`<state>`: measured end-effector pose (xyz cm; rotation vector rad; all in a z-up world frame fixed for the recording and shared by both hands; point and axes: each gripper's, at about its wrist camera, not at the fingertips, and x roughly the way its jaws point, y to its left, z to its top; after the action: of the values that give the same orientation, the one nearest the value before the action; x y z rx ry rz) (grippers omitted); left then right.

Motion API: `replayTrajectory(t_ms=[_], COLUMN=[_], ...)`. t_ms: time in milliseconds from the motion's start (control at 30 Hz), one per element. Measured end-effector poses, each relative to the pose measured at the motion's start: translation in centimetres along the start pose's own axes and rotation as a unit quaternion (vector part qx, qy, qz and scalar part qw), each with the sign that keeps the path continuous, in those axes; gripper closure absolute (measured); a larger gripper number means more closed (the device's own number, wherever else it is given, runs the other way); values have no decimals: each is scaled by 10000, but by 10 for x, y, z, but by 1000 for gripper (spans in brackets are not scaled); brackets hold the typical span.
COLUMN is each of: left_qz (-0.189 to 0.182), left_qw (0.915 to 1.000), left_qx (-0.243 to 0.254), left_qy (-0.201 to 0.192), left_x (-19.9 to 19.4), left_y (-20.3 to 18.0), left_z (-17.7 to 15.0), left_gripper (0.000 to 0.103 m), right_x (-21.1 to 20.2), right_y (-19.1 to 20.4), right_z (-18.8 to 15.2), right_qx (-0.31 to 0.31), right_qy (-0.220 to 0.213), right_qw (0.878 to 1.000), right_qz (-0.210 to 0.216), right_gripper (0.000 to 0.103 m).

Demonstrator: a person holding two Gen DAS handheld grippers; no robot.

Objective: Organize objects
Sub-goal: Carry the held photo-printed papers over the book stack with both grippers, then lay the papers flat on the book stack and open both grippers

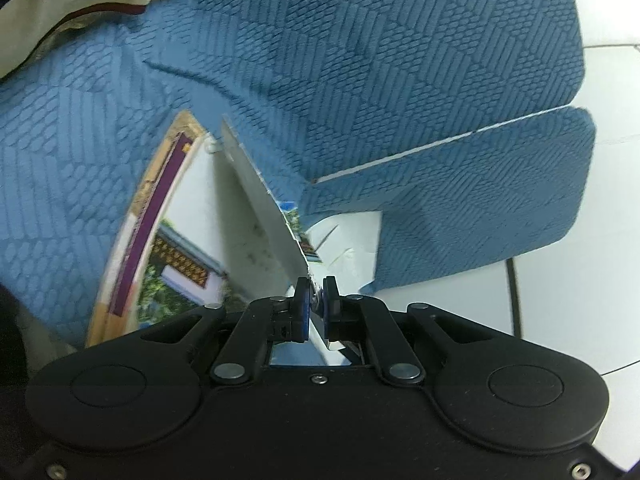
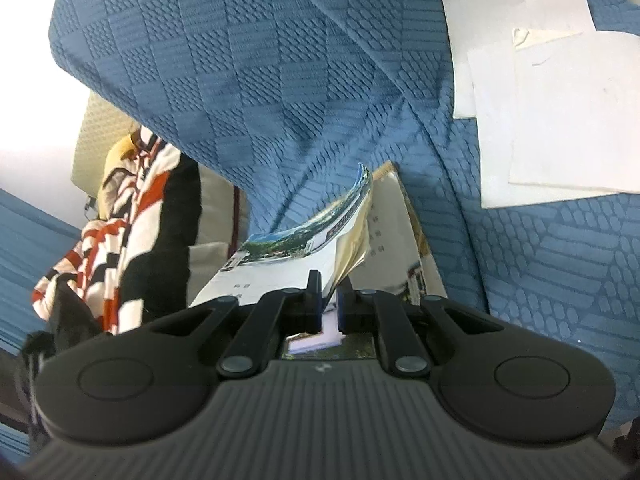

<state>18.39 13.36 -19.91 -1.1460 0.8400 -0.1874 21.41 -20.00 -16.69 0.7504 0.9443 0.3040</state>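
Our left gripper [image 1: 315, 294] has its fingers nearly closed on the lower edge of a booklet [image 1: 176, 248] page, which stands up from the pinch toward 11 o'clock. The open cover, with its purple band and garden picture, spreads toward 9 o'clock. We judge we hold this leaf apart so the booklet can be closed or squared.

Our right gripper [image 2: 329, 294] is likewise almost shut, clamping the booklet [image 2: 288, 256] by its near edge, with glossy pages fanning up toward 12 o'clock and a pale inner page toward 1 o'clock. With both hands pinching opposite parts, we seem to be steadying it while folding it.

Beyond the booklet, a blue textured sofa [image 2: 280, 80] fills both views; the booklet hangs just over its seat. White sheets [image 2: 560, 120] lie on the cushion at 2 o'clock in the right view, likely waiting to be gathered. A striped red, white and black cloth [image 2: 120, 240] sits at 9 o'clock.
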Motion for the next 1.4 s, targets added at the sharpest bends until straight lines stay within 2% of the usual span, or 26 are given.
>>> replayTrajectory(t_ms=[400, 700, 800, 833, 867, 967, 1000, 1067, 1100, 1133, 1233, 1400], left_qz=[1049, 1562, 1624, 1640, 1672, 1737, 1787, 1845, 1820, 1821, 1897, 1944], left_qw=[9942, 9866, 9856, 9853, 9846, 9829, 9813, 9789, 9790, 9784, 9741, 9670], left_qx=[221, 290, 280, 313, 342, 480, 619, 808, 853, 927, 1222, 1648], left_qy=[119, 385, 376, 369, 366, 378, 358, 336, 328, 314, 155, -30], left_x=[10, 25, 24, 24, 23, 22, 21, 19, 18, 16, 9, -4], left_y=[11, 17, 16, 15, 14, 6, 1, -9, -12, -17, -33, -61], left_z=[-8, -12, -12, -11, -11, -11, -11, -14, -16, -17, -22, -31], left_gripper=[99, 96, 83, 77, 64, 47, 44, 31, 29, 29, 21, 18], right_x=[21, 35, 36, 35, 35, 33, 32, 29, 27, 23, 10, -21], right_y=[-2, -9, -9, -8, -7, -5, -5, -3, -1, 1, 11, 29], right_z=[-32, -44, -45, -45, -45, -43, -43, -42, -42, -42, -41, -35], right_qx=[-613, -753, -769, -787, -791, -723, -703, -697, -711, -763, -1009, -1389], right_qy=[249, 506, 503, 514, 527, 599, 643, 690, 679, 645, 493, 190], right_qw=[9971, 9940, 9939, 9937, 9935, 9938, 9937, 9935, 9937, 9937, 9921, 9892], right_qz=[-375, -611, -601, -608, -623, -593, -588, -578, -541, -509, -557, -426], right_gripper=[92, 92, 91, 91, 90, 86, 81, 66, 54, 47, 46, 46])
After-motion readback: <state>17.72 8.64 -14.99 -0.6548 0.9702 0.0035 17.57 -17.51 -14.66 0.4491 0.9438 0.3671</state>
